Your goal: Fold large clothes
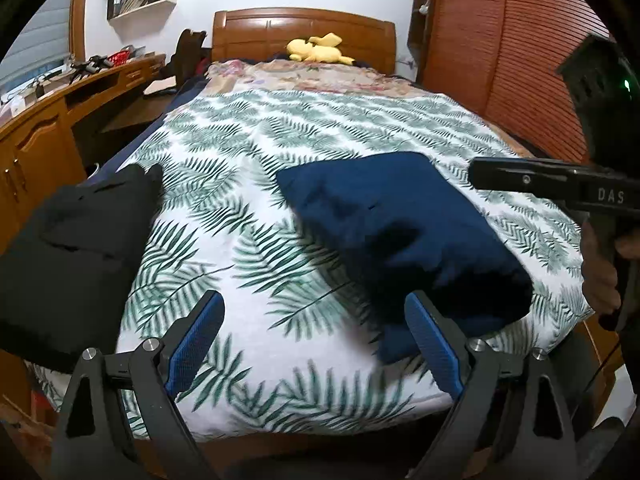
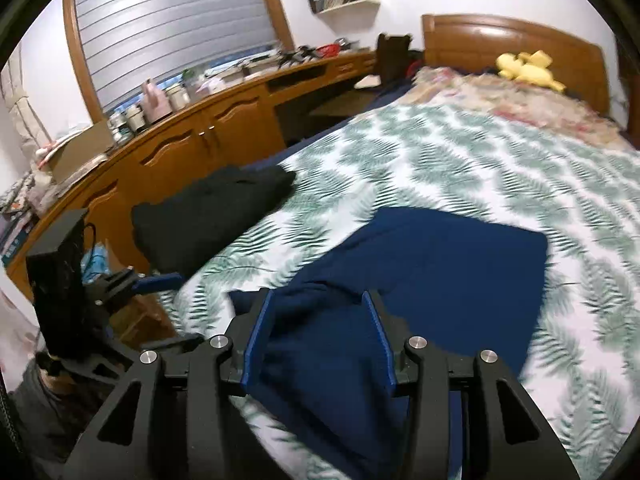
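Left wrist view: left gripper [image 1: 315,334] w/ blue pads spread wide, nothing between them, hovering over the white bedspread with green fern print [image 1: 248,240]. Folded navy-blue garment [image 1: 400,232] lies on the bed's near right part; its near corner sits just beside the right-hand pad. Folded black garment [image 1: 76,248] at the bed's left edge. Yellow plush toy [image 1: 318,50] by the wooden headboard [image 1: 256,32].

Right wrist view: right gripper [image 2: 318,328] partly parted, pads not pressing; navy cloth [image 2: 440,264] lies under and between them. Left gripper [image 2: 156,282] visible at left near the black garment [image 2: 208,216].
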The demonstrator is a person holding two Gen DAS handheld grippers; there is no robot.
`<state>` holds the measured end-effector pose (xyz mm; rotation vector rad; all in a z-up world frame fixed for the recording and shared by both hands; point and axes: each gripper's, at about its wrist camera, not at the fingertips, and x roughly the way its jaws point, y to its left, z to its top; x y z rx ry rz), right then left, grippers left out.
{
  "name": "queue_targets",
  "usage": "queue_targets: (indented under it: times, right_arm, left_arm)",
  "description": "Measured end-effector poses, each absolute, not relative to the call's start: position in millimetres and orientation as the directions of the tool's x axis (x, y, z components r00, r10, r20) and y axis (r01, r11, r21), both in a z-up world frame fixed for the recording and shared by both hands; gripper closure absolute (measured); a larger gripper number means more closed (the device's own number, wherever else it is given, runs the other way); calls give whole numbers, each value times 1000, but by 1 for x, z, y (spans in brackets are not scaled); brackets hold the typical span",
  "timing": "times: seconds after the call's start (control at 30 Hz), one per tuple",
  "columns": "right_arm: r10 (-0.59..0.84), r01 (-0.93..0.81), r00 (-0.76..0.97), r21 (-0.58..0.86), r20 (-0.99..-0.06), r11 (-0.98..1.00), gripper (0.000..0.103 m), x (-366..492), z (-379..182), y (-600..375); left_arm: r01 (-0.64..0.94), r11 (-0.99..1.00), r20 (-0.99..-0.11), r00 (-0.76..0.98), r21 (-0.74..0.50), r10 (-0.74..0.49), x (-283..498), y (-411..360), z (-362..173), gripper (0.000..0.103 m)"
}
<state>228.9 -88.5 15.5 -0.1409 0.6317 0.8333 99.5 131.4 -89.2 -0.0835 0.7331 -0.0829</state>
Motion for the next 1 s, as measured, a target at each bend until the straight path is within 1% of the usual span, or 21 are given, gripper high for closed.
queue_targets:
  times: [0.07,0.17,0.23,0.37,0.4,0.43,0.47,0.53,0.57,0.6,0.67,0.77,0.8,0.83,0.93,1.0]
  right_arm:
    - [614,-707,532,92,-583,701,56,226,9,-101]
    - [537,-671,554,41,-636,740,57,226,-12,-111]
    - [531,-676,521,57,-669,735,60,226,-23,-110]
    - [502,-680,489,49,-713,732,60,217,-51,-104]
    - [498,-679,478,56,-724,732,60,214,-58,-105]
    - [496,-677,473,60,-728,734,60,214,-63,-104]
    - [497,-675,470,65,-729,735,60,213,-68,-103]
    - [507,-675,464,81,-726,734,60,211,-71,-104]
    - [513,-674,464,87,-722,734,60,210,-71,-102]
    - [516,-674,463,92,-721,733,60,208,-70,-105]
    - [516,-676,463,90,-721,731,60,204,-69,-108]
    - [519,-675,465,91,-717,732,60,205,-71,-116]
    - [520,-675,467,91,-715,732,60,202,-69,-118]
    - [522,-676,467,92,-714,731,60,200,-69,-127]
    - [513,-686,477,63,-714,725,60,195,-64,-129]
    - [517,-683,476,70,-711,727,60,192,-55,-144]
  left_arm:
    - [57,992,-650,751,-110,-115,101,125,-84,11]
    - [71,991,-639,758,-112,-127,105,117,-77,11]
    - [73,991,-633,764,-108,-125,108,113,-75,11]
    - [75,991,-631,765,-109,-127,114,108,-74,11]
    - [79,991,-630,765,-110,-131,114,106,-74,13]
    - [88,990,-632,762,-114,-141,116,105,-75,23]
    - [93,989,-640,754,-118,-148,119,103,-76,36]
    - [102,986,-659,734,-130,-163,125,102,-81,51]
    - [101,986,-671,723,-131,-164,128,101,-84,55]
    - [99,987,-684,712,-128,-160,131,100,-88,56]
    - [98,987,-705,692,-126,-158,135,99,-95,57]
    - [95,987,-714,682,-129,-159,132,99,-100,58]
    - [93,986,-713,682,-138,-165,130,100,-101,61]
    - [96,984,-708,685,-149,-174,129,101,-101,81]
    - [102,983,-706,686,-149,-179,126,99,-102,90]
    - [101,985,-703,691,-137,-169,123,98,-101,92]
